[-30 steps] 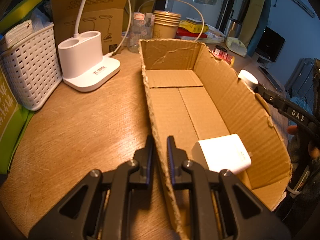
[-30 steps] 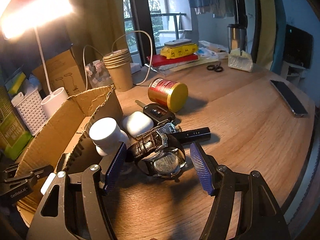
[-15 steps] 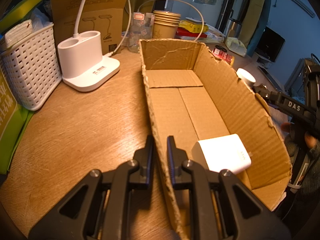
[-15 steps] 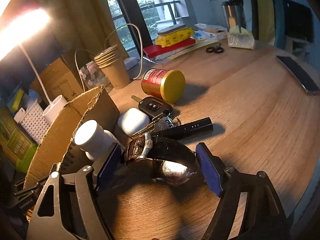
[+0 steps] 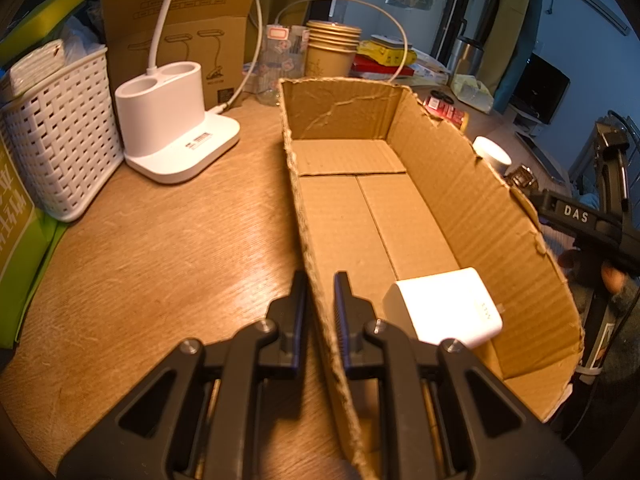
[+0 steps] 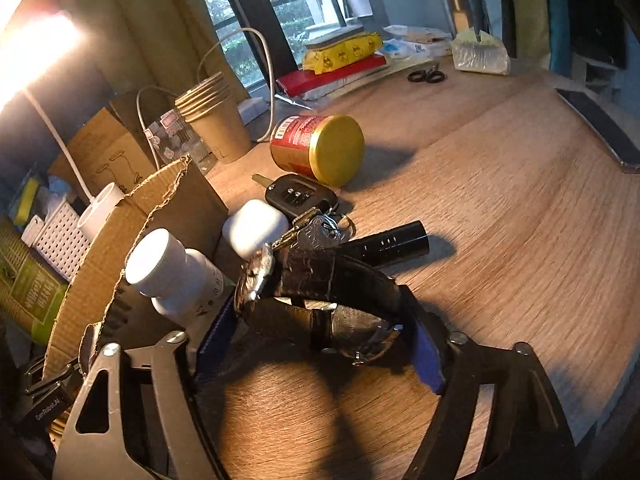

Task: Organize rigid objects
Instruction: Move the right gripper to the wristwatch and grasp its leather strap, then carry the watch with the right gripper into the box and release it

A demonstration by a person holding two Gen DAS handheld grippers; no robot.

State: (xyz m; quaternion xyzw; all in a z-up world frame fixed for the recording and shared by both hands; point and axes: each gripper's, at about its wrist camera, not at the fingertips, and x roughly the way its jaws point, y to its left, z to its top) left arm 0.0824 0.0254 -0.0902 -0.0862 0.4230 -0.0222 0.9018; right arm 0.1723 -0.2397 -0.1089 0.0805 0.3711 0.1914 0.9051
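Observation:
My left gripper is shut on the near left wall of an open cardboard box. A white charger block lies inside the box near its front. My right gripper is shut on a wristwatch with a dark leather strap, held just above the table beside the box's right wall. A white pill bottle, white earbud case, car key with keys, black flashlight and red can with gold lid lie beyond the watch.
A white lamp base, white lattice basket and stacked paper cups stand left and behind the box. A phone and scissors lie at the far right of the wooden table.
My right gripper closed on the wristwatch and lifted it off the table, tilting it. My left gripper has kept its hold on the box wall.

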